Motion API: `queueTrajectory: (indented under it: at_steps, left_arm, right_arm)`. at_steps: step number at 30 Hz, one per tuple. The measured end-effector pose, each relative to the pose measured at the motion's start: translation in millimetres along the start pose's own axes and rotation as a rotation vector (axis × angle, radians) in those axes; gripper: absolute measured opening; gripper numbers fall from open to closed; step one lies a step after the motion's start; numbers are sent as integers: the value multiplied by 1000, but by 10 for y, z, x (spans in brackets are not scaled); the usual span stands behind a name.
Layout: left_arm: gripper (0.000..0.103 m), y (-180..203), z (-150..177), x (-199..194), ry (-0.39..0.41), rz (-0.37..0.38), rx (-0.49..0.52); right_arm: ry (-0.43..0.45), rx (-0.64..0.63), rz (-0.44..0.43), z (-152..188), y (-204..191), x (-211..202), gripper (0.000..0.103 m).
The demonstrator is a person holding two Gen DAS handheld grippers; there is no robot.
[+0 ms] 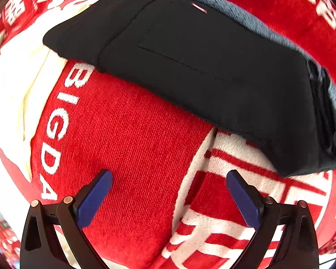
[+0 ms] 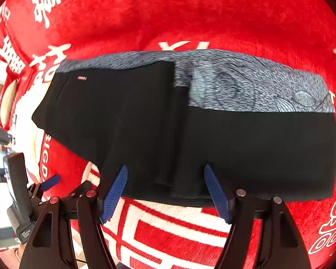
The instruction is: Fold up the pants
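Red blanket (image 1: 132, 134) under folded pants (image 2: 145, 123) (underside hidden); each hand-held gripper (image 1: 169, 192) (image 2: 165, 192) wide, empty.

Black pants (image 2: 246, 148) with grey patterned panel, folded flat into a compact rectangle on the red blanket (image 2: 190, 18)

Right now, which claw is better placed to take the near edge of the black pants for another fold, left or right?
Probably the right claw: it is open, its tips already at the near edge of the black pants. The left claw, also open, is over the red blanket, apart from the pants.
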State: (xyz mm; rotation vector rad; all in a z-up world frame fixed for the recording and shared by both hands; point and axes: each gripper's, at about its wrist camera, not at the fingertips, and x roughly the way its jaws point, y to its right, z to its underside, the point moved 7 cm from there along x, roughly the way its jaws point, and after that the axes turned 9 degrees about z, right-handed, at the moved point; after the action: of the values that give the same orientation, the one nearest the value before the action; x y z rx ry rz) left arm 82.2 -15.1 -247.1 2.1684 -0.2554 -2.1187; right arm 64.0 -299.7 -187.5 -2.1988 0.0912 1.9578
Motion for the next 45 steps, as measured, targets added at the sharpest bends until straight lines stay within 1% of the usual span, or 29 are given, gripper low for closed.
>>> queueTrajectory:
  at_steps: [2, 4, 6, 7, 9, 11, 12, 14, 15, 21, 26, 28, 31, 35, 38, 41, 43, 45]
  left_arm:
    - [101, -71, -38, -86, 15, 53, -57]
    - [101, -138, -87, -199, 45, 86, -96]
    - [101, -204, -151, -339, 86, 122, -119]
    - [101, -229, -185, -401, 104, 140, -126]
    - [101, -269, -279, -513, 133, 197, -142]
    - [101, -315, -407, -576, 154, 256, -168]
    - [101, -349, -462, -596, 164, 286, -188]
    - [101, -394, -565, -618, 178, 327, -224]
    - [101, -372, -574, -600, 182, 339, -241]
    - [101, -528, -743, -512, 188, 410, -349]
    - [101, -585, -861, -410, 200, 416, -369]
    - [101, -635, -907, -402, 216, 452, -385]
    - [101, -695, -985, -331, 234, 542, -440]
    - [101, -763, -1044, -263, 252, 608, -488]
    - [101, -774, -1104, -264, 276, 632, -486]
    - [101, -764, -1176, -242, 290, 636, -479]
    - [101, -739, -1215, -249, 286, 635, -477]
    - [101, -678, -1260, -326, 297, 658, -450]
  right_arm:
    - [17, 11, 2, -14, -17, -72, 74]
    - [51, 6, 31, -40, -12, -145, 74]
    - [94, -21, 93, -58, 50, -220, 74]
    - [101, -33, 115, -59, 75, -218, 74]
    - [67, -38, 126, -39, 115, -133, 74]
    - [23, -15, 118, 19, 157, -26, 73]
    - [16, -7, 116, 44, 171, 14, 73]
    - [33, -11, 127, 45, 166, 24, 74]
    - [33, -13, 132, 51, 159, 36, 75]
    - [32, -43, 157, 62, 124, 81, 78]
    - [24, -85, 190, 60, 56, 113, 79]
    - [24, -88, 193, 59, 50, 117, 80]
    - [21, -72, 182, 46, 64, 115, 81]
    - [20, -72, 177, 45, 74, 111, 81]
    - [26, -82, 179, 56, 78, 107, 81]
    - [32, -89, 182, 67, 76, 107, 81]
    - [35, -91, 184, 64, 78, 110, 81]
    - [36, -91, 186, 67, 75, 110, 81]
